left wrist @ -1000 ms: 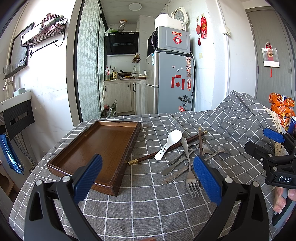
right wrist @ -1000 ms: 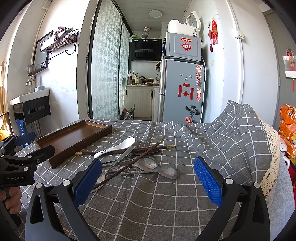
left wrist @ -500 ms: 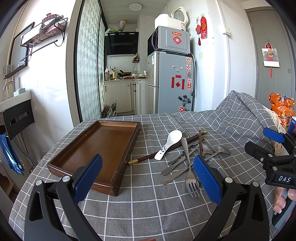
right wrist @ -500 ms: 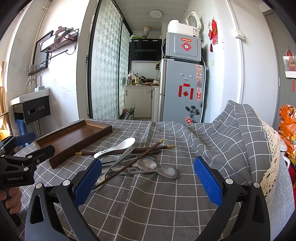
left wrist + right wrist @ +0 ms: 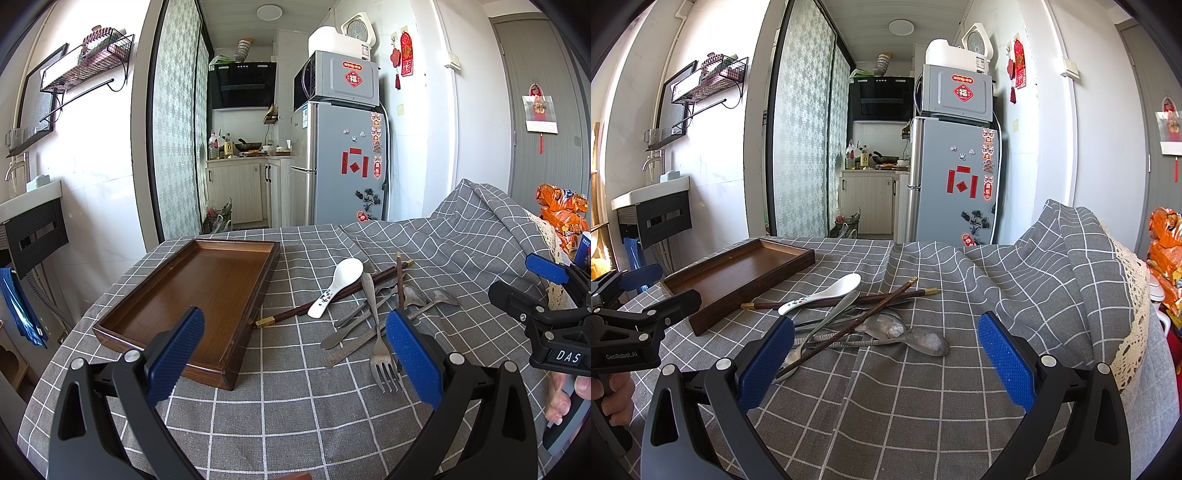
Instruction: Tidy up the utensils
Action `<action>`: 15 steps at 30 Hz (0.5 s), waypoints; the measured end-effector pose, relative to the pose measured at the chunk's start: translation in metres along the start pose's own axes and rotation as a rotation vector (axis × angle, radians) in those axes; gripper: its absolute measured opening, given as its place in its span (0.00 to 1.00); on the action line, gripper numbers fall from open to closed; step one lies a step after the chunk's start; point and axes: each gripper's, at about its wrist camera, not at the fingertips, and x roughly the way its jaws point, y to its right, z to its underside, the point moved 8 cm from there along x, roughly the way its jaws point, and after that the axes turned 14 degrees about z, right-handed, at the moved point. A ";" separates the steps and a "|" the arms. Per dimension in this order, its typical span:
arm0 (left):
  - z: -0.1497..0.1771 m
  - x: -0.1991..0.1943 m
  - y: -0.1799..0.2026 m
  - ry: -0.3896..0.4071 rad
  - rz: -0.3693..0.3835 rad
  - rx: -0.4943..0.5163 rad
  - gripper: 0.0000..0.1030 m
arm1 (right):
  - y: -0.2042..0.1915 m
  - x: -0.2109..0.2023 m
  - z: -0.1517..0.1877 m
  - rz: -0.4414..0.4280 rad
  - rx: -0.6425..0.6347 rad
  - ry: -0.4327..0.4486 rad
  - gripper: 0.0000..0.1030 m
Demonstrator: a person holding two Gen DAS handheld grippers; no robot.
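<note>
**Both claws wide apart, utensil pile untouched**

The left gripper (image 5: 293, 354) and right gripper (image 5: 886, 360) both hang with jaws spread, holding nothing. The utensils lie tangled just ahead of them: a white spoon (image 5: 338, 286), fork (image 5: 380, 345), chopsticks (image 5: 849, 328) and metal spoons (image 5: 919, 339). Best to lift a top piece by its handle, likely the white spoon, toward the empty wooden tray (image 5: 192, 291) ahead-left. The checked cloth (image 5: 923, 406) is rumpled; a kitchen with a fridge (image 5: 955, 181) lies beyond.

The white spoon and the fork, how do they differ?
The white spoon is ceramic-looking with a painted handle; the fork is dull metal. The white spoon lies across a chopstick, bowl pointing away; the fork's tines point toward the camera. Both rest on the checked cloth, outside the tray.
</note>
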 end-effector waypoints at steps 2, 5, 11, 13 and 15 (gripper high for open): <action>0.000 0.000 0.001 -0.001 0.006 0.001 0.97 | 0.001 -0.001 -0.001 0.002 0.003 0.001 0.97; 0.000 0.003 0.003 -0.004 0.013 0.002 0.97 | -0.001 -0.002 -0.002 -0.005 0.003 0.003 0.97; 0.001 0.003 0.006 -0.013 0.024 0.020 0.97 | 0.001 -0.004 -0.002 -0.036 0.005 -0.004 0.97; 0.001 0.003 0.007 -0.012 0.031 0.022 0.97 | 0.001 0.000 0.000 -0.058 0.011 -0.036 0.97; 0.001 0.004 0.007 -0.015 0.048 0.015 0.97 | 0.003 0.000 -0.004 -0.106 0.005 -0.087 0.97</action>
